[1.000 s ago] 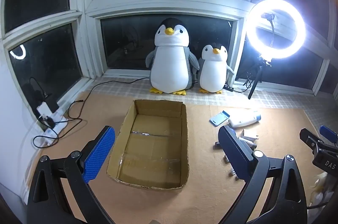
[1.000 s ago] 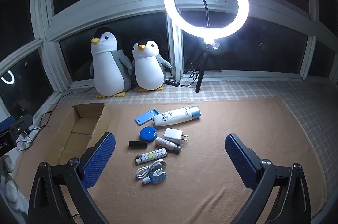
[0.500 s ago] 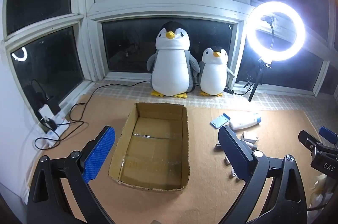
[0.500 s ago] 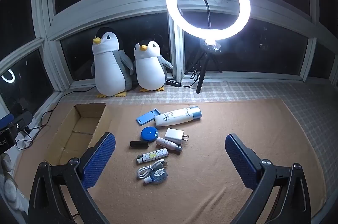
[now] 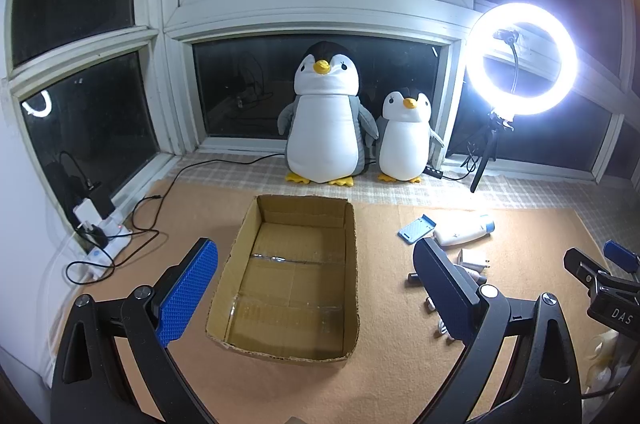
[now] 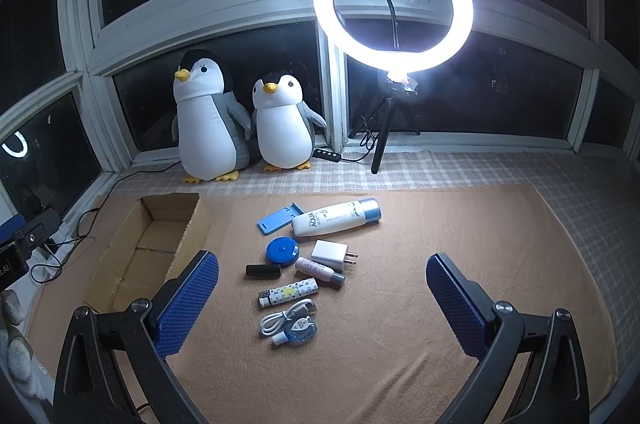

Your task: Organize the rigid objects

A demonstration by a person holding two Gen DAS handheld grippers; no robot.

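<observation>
Both grippers, left gripper (image 5: 316, 288) and right gripper (image 6: 322, 296), are held wide open and empty; views have barely shifted; the cardboard box (image 5: 294, 276) remains unfilled, sorting apparently unstarted.

Cardboard box (image 5: 288, 276) empty, upright – small items (image 6: 304, 264) clustered beside it.

Both wrist views look windowward from above, sharing the cardboard box (image 5: 288, 280) (image 6: 148, 252).

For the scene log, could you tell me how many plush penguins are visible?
2: the large penguin by the window behind the cardboard box, and the small penguin beside it, nearer the ring light. None seems hidden.
</observation>
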